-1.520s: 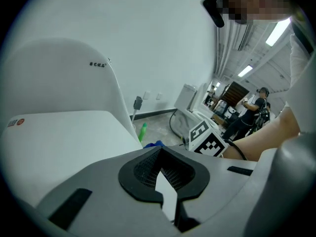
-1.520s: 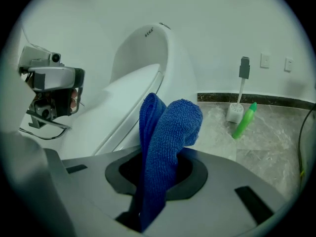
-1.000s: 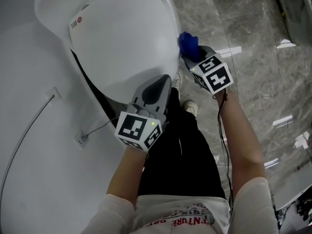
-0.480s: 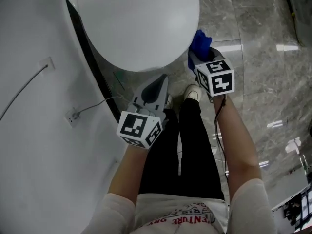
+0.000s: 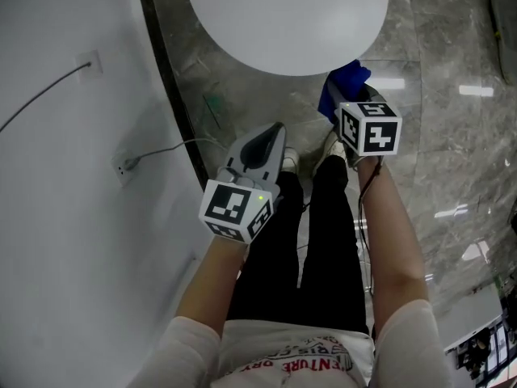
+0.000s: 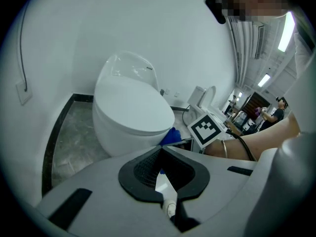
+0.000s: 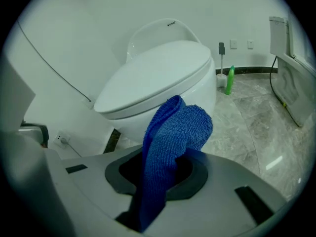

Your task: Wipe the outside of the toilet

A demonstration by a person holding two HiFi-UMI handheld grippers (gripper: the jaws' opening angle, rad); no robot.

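The white toilet fills the top of the head view with its lid down; the left gripper view shows the toilet from the front, the right gripper view shows the toilet close up. My right gripper is shut on a blue cloth just below the bowl's front right edge. The blue cloth sticks up out of the jaws, a little short of the bowl. My left gripper hangs shut and empty in front of the toilet, above the floor.
A white wall with a socket and cable runs along the left. A green bottle and a toilet brush stand by the back wall right of the toilet. The person's legs and shoes are under the grippers. Grey marble floor lies to the right.
The toilet has slid up the head view as the view moved back. Both grippers now sit in front of the bowl instead of beside it. The cloth stays held.
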